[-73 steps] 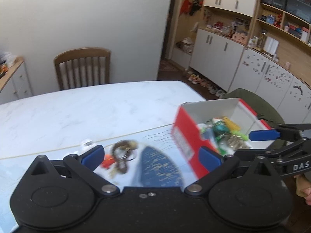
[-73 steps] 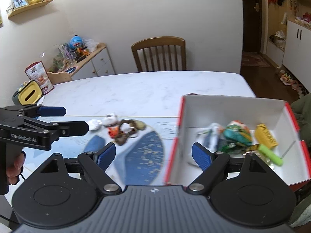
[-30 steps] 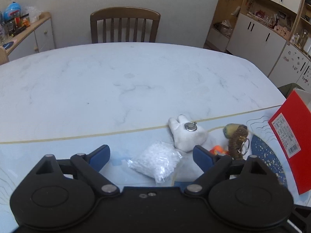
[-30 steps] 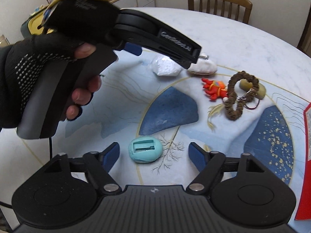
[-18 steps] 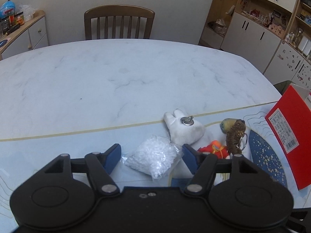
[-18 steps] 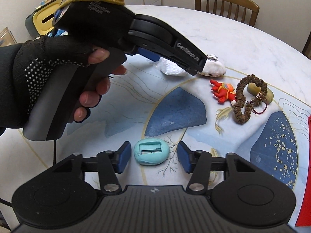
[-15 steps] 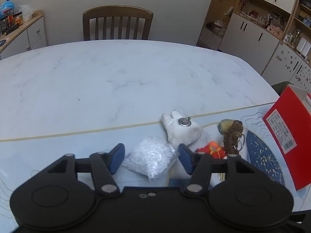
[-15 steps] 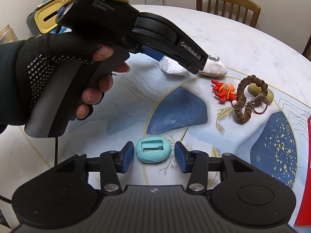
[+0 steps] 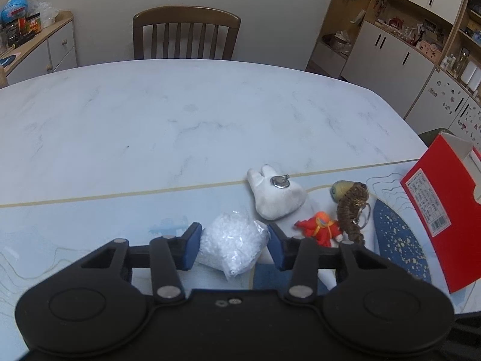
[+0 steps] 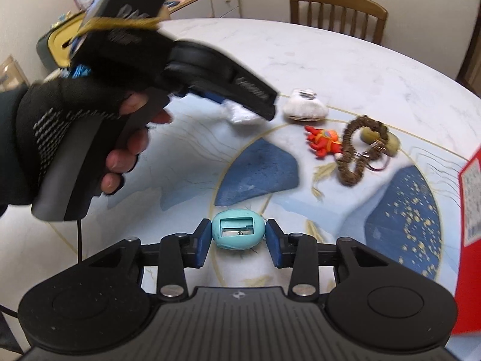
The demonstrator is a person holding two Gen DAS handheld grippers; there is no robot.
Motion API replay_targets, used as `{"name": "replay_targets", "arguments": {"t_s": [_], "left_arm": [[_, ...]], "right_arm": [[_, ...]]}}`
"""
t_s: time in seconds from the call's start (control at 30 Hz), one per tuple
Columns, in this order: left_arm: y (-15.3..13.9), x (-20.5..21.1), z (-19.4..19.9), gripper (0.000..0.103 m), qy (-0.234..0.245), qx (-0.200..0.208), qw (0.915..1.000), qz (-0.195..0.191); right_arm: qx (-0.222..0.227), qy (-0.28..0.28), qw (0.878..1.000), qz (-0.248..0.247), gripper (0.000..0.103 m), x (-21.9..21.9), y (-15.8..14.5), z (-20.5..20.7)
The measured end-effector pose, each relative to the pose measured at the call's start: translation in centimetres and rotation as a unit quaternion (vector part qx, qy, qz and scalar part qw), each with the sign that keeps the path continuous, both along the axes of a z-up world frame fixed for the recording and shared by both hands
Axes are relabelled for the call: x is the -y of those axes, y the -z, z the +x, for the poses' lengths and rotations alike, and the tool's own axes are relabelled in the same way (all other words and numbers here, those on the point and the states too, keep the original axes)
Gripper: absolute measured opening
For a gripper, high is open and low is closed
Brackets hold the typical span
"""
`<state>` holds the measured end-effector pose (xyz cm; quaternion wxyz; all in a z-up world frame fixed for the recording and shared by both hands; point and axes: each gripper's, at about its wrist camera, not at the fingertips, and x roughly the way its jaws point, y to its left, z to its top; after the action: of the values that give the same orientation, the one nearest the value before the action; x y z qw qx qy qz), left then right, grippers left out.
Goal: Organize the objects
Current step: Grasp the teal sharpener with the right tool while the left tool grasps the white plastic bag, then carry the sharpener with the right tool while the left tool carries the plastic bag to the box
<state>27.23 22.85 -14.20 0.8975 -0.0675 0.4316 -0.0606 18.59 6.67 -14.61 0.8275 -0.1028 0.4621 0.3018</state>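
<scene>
Both grippers are at the pick-up step, each closing on a loose item to carry to the red box (image 9: 436,210), the landmark at the right edge of the worktop (image 9: 180,114).

The left gripper (image 9: 233,245) has its jaws around the bag (image 9: 233,240) of white beads, which lies well left of the box; the pads sit at the bag's sides, touching or nearly so, but I cannot tell whether they are squeezing it yet. The right gripper (image 10: 238,240) brackets the teal sharpener (image 10: 238,233), also left of the box and nearer the person; its pads are against or just off the shell, so a firm grip is not certain.

Between these and the box lie the white plush (image 9: 276,192), the orange figure (image 9: 318,228) and the brown keychain (image 9: 351,207), still to be sorted.

Next, as I judge it, each pair of jaws must finish closing, lift clear, then swing right over the box's open top. The soft bag may sag or slip; the rounded sharpener could squirt out.
</scene>
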Motion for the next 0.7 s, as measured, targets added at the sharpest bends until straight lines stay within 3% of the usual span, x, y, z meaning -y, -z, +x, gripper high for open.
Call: {"name": "replay_targets", "arguments": {"t_s": [0.4,0.7], "left_arm": [[-5.3,2.7,-4.2,0.045,0.02,0.025,0.9993,-0.02],[-9.0,7.2,-6.5,0.045,0.058,0.043,0.9968,-0.033]], "right_arm": [[0.015,0.053,0.997,0.05,0.038,5.7,-4.7,-0.1],[0.031,0.076,0.994,0.07,0.038,10.2,-8.1,-1.4]]}}
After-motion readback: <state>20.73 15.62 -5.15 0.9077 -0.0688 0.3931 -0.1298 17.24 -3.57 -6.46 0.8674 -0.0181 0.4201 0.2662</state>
